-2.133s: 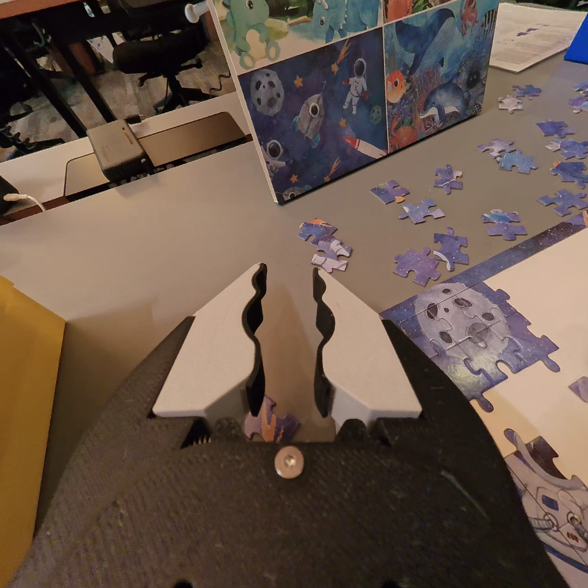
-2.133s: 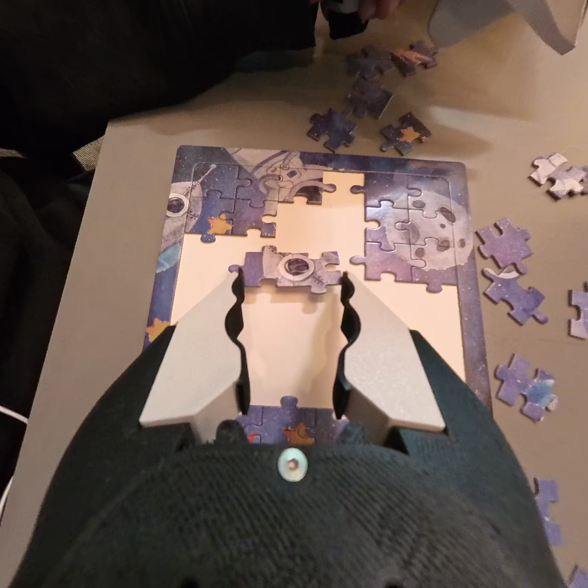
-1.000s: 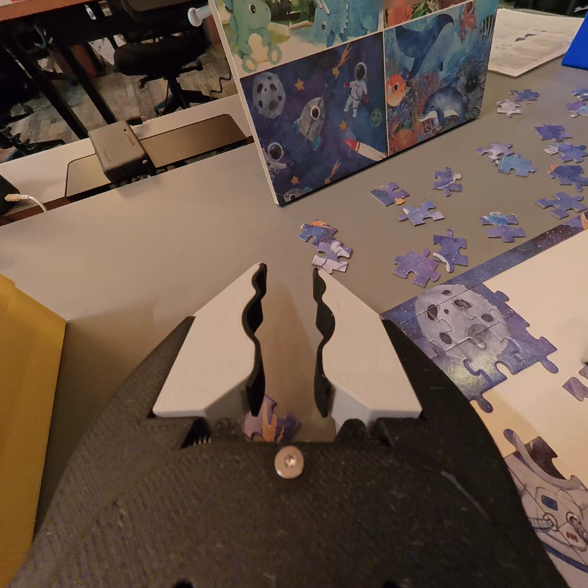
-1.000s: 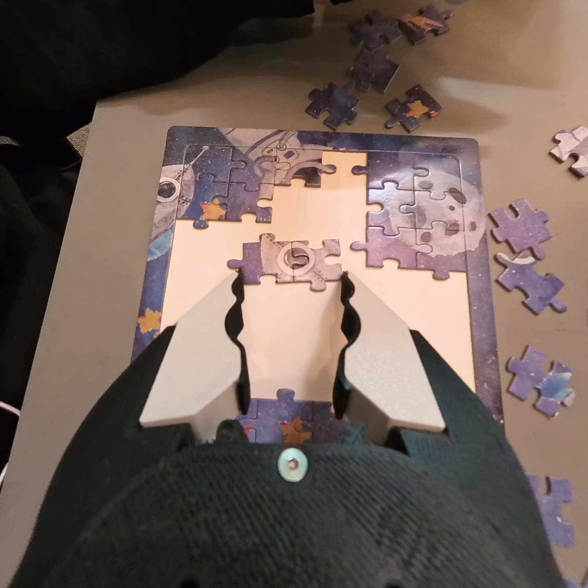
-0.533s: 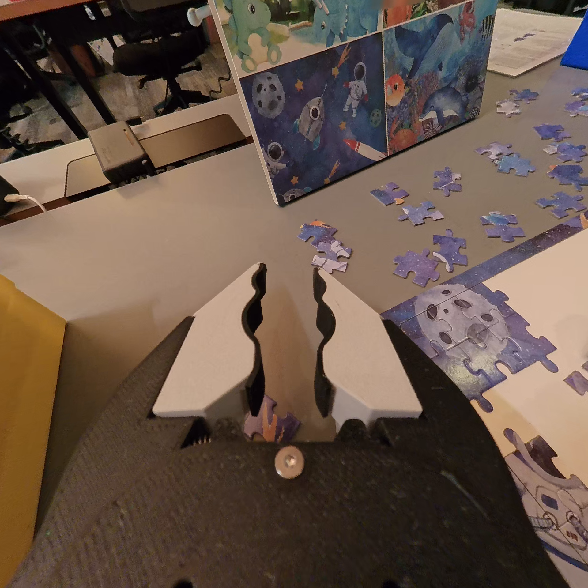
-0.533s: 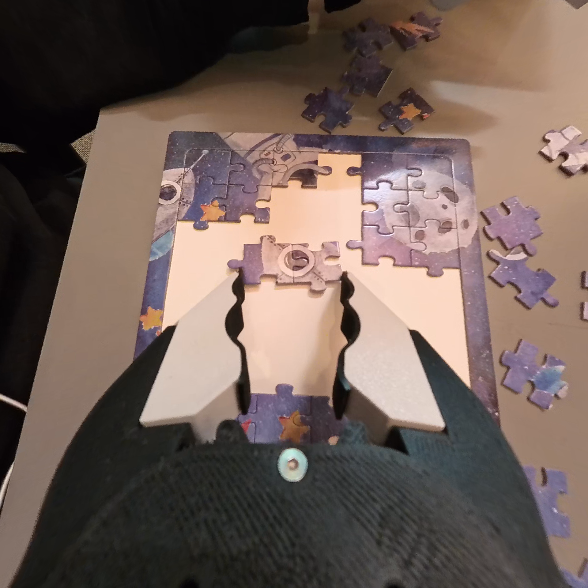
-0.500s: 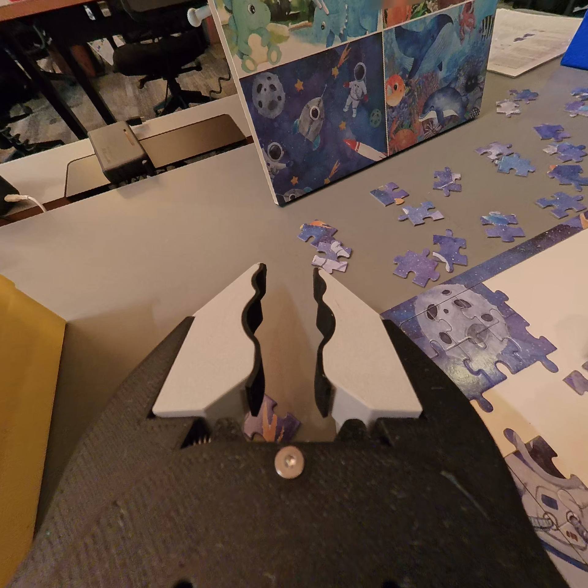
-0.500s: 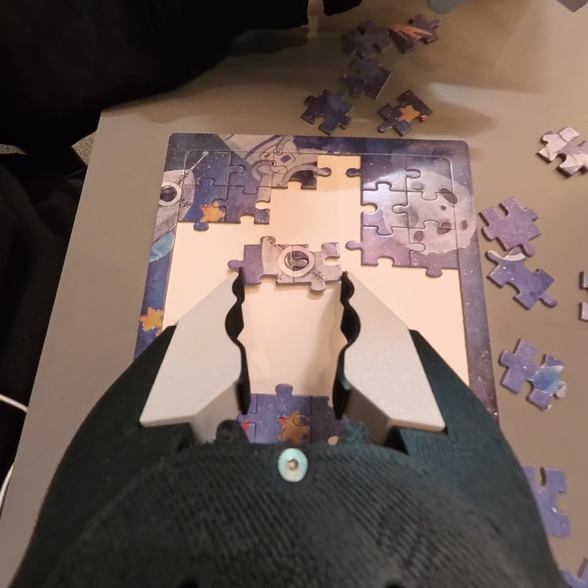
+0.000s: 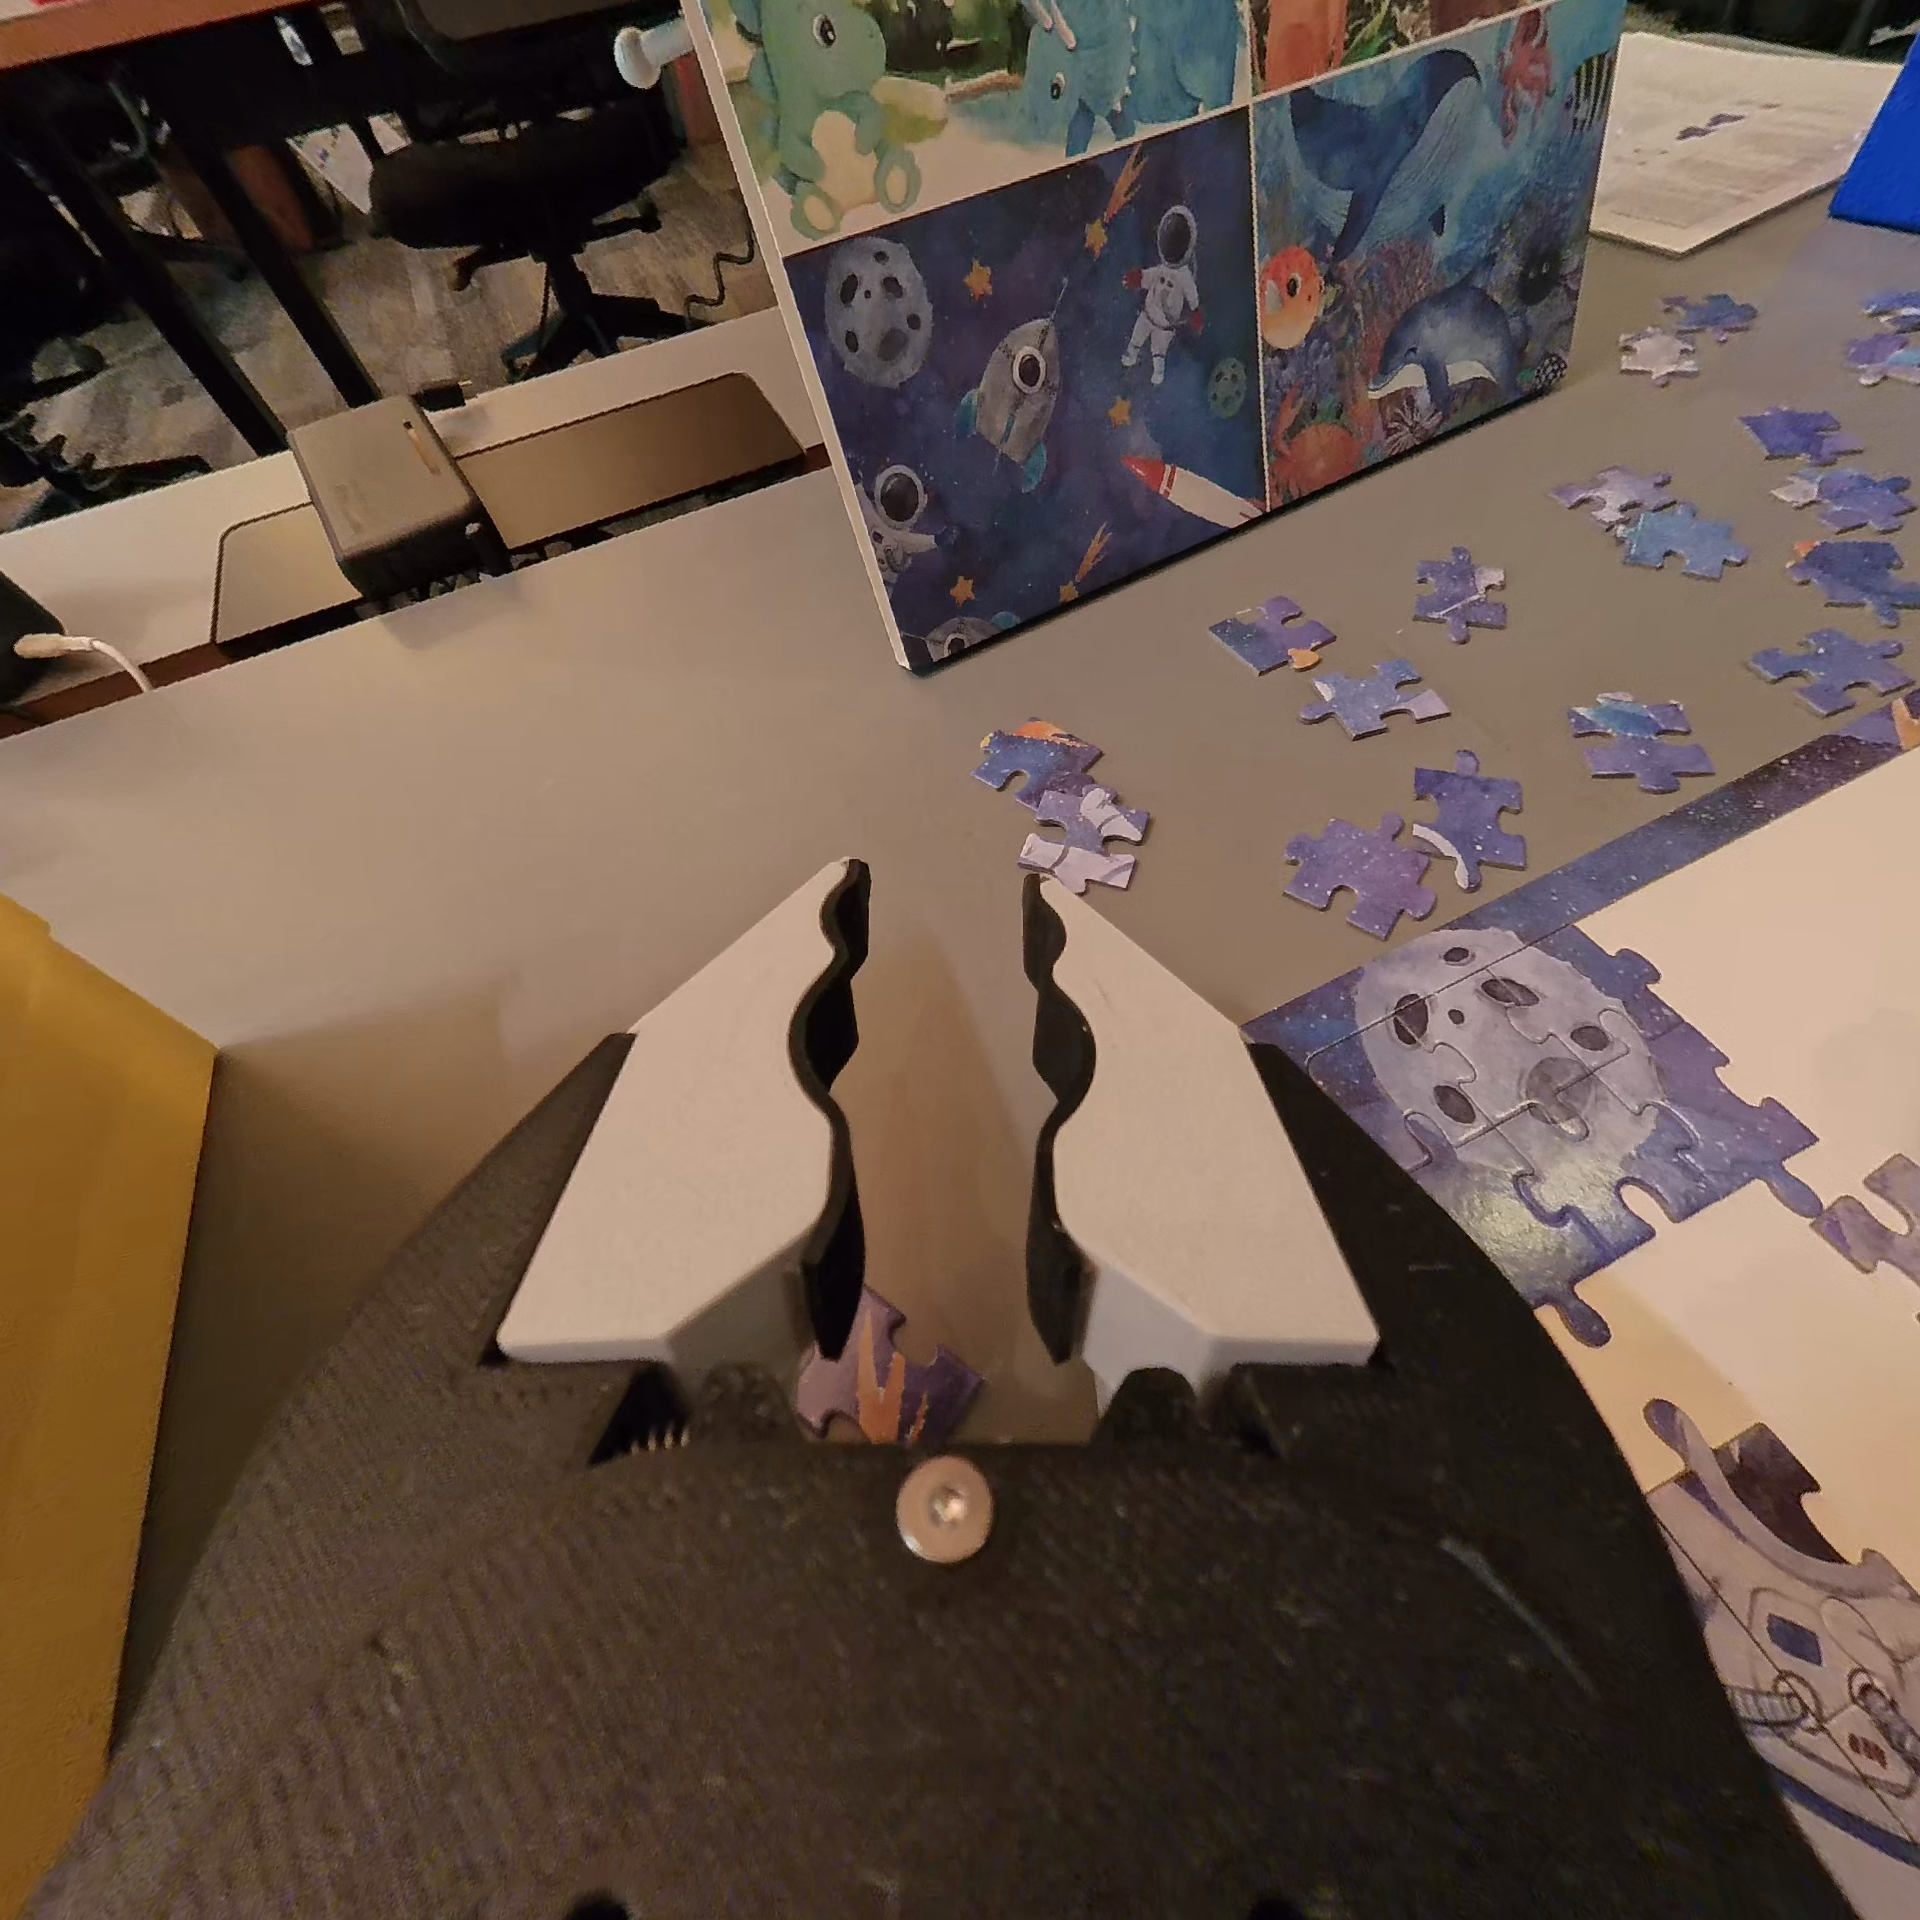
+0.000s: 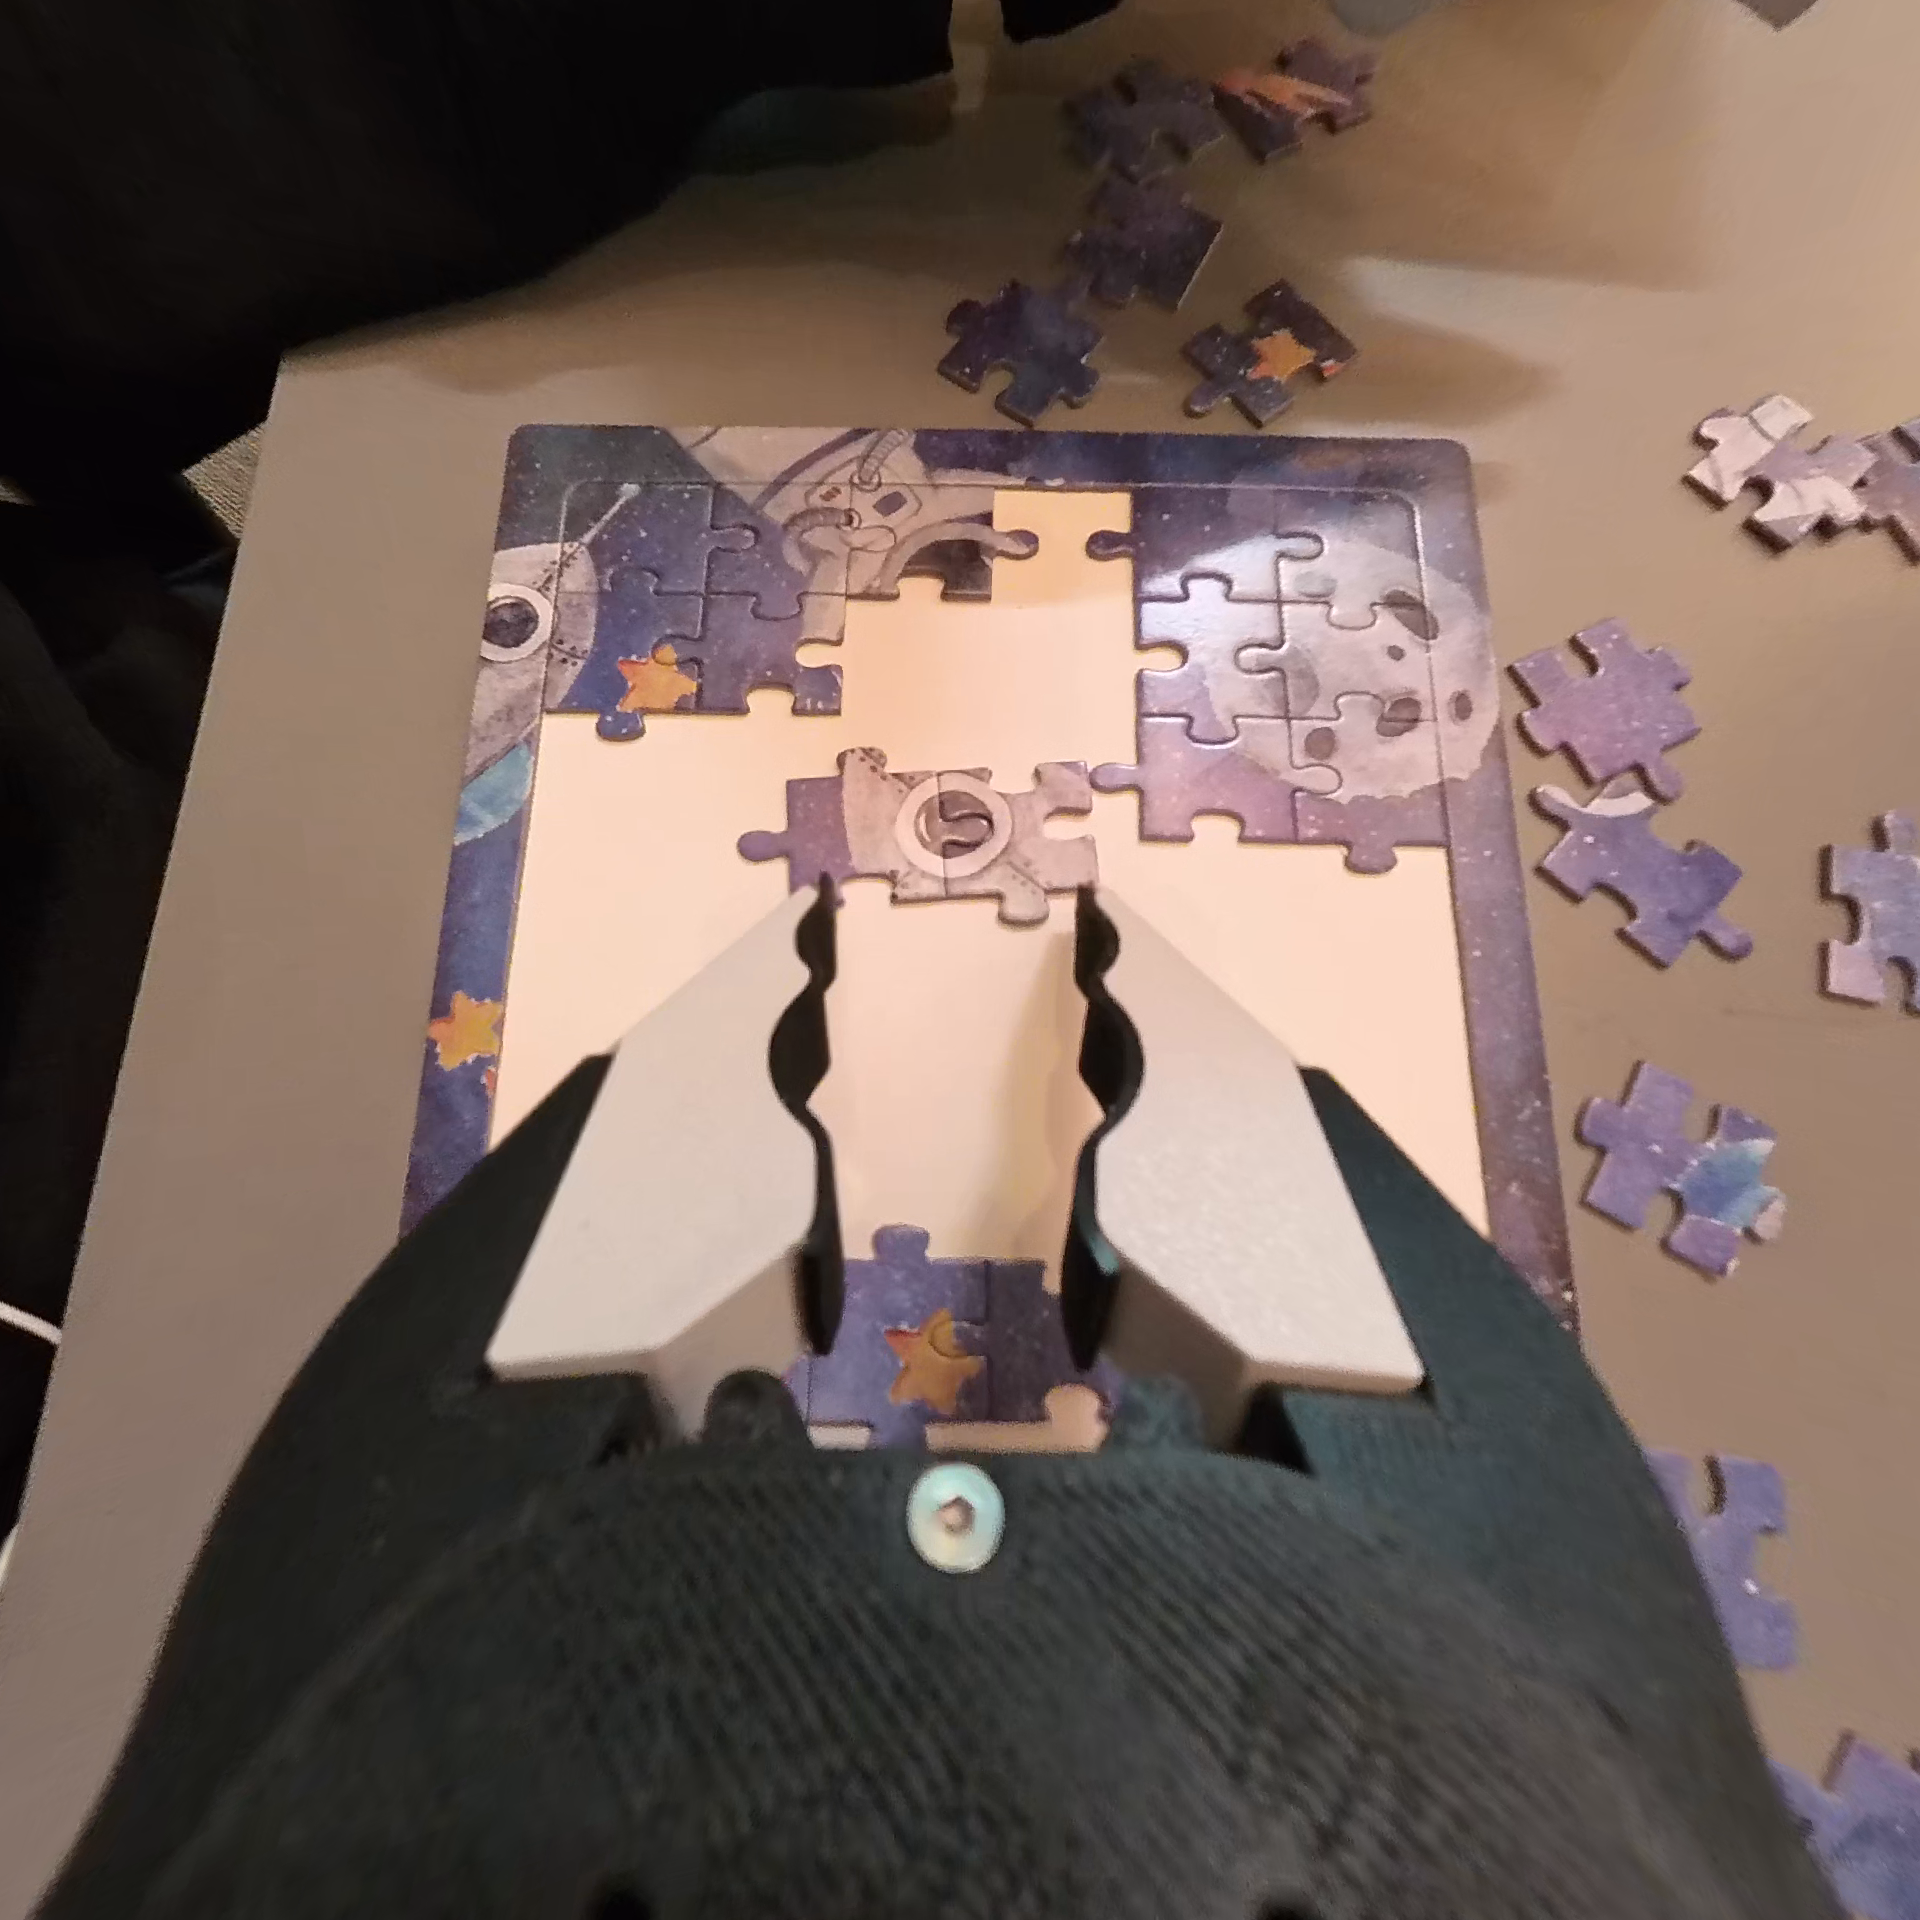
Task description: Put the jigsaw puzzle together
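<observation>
Right wrist view puts your right gripper point(image 10: 951, 894) over the puzzle tray point(image 10: 1496, 935), fingers spread with nothing between them, tips just at the near edge of the joined pair of pieces point(image 10: 940, 831) lying loose in the middle of the tray; that pair sits between two built-up patches, the moon cluster point(image 10: 1299, 675) in the tray's far right corner and the rocket cluster point(image 10: 707, 613) in its far left corner; a third small group with a star point(image 10: 935, 1340) lies at the tray's near edge.

Left gripper point(image 9: 945, 883) hangs over bare bench point(image 9: 520, 831) off the tray's moon corner, fingers apart and gripping nothing; one loose piece point(image 9: 883, 1387) lies on the bench under the finger roots, not pinched.

I'd guess these pieces are light, thin, stiff card, flat on a smooth board, so they'll likely slide rather than lift; the two-piece joint may pop apart if you squeeze it crooked; take it across the outer edges, square on.

Count: one tray, one propped picture box point(image 9: 1195, 312) beyond the tray, one joined pair, three placed groups; loose pieces point(image 10: 1605, 717) around the tray, roughly a dozen in this view, exact number hard to tell.
</observation>
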Tool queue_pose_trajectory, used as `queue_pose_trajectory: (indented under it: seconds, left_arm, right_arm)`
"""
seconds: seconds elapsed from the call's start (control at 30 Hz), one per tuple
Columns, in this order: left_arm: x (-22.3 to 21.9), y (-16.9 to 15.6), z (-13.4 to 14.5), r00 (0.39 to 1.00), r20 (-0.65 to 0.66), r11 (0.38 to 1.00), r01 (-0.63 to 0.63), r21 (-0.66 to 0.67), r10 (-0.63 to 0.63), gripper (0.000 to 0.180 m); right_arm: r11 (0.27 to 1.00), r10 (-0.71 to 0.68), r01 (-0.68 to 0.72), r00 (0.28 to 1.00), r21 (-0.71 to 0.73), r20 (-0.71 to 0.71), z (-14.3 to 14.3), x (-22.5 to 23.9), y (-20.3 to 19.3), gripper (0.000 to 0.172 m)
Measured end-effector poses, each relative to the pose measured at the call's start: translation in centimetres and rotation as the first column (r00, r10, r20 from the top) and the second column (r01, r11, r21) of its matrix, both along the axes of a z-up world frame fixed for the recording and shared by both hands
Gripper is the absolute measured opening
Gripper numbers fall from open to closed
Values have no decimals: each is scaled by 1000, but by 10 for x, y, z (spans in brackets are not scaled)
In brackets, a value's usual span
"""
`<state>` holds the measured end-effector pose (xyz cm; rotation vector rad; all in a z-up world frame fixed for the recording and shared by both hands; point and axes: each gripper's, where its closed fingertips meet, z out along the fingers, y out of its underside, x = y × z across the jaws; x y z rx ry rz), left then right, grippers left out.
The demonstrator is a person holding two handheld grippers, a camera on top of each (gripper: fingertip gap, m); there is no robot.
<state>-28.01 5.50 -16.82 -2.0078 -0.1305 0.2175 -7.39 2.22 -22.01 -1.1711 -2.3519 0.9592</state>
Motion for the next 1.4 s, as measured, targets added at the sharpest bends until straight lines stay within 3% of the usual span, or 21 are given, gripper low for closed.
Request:
queue_pose_trajectory:
  seconds: [0.37,0.5,1.1,1.13,1.3,1.4]
  left_arm:
    - [0,0,0,1000,0,1000,0,0,0,28]
    - [0,0,0,1000,0,1000,0,0,0,28]
    - [0,0,0,1000,0,1000,-1,0,1,28]
    - [0,0,0,1000,0,1000,0,1,0,28]
    - [-1,0,0,1000,-1,1000,-3,1,3,28]
    - [-2,0,0,1000,2,1000,-7,1,7,28]
  right_arm:
    - [999,-41,41,999,-9,21,-5,-4,4,26]
    - [999,-28,29,999,-17,27,-6,-2,2,8]
    - [998,-26,23,998,-50,-55,14,-5,1,0]
    - [999,-8,5,998,-51,-60,15,-4,-2,1]
    - [989,148,-149,985,-2,-94,15,1,-27,39]
    - [957,286,-281,955,70,-81,21,4,-36,45]
